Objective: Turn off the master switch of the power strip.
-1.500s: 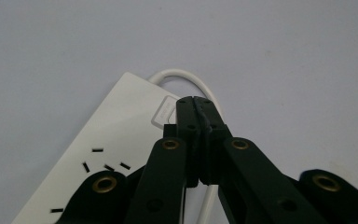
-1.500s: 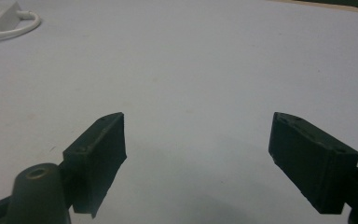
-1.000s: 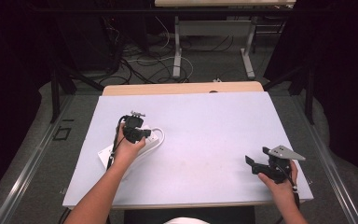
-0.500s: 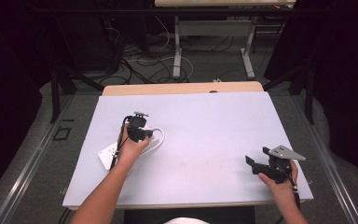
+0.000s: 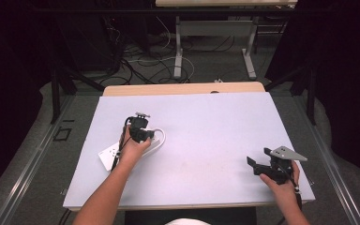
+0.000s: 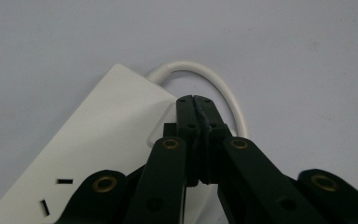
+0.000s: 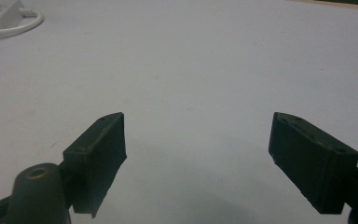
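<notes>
High view looks down over the table (image 5: 206,122); both gripper views sit close, sharing the power strip (image 6: 98,154).

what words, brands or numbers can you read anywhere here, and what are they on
None can be read.
Power strip: plain white top with socket slots, no lettering visible.
Left gripper and right gripper: plain black fingers, no markings.
Table: bare, no labels.

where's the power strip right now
In the high view the white power strip lies on the left part of the table, under the left gripper, with its white cord looping just beyond; the right gripper sits far off.
</notes>
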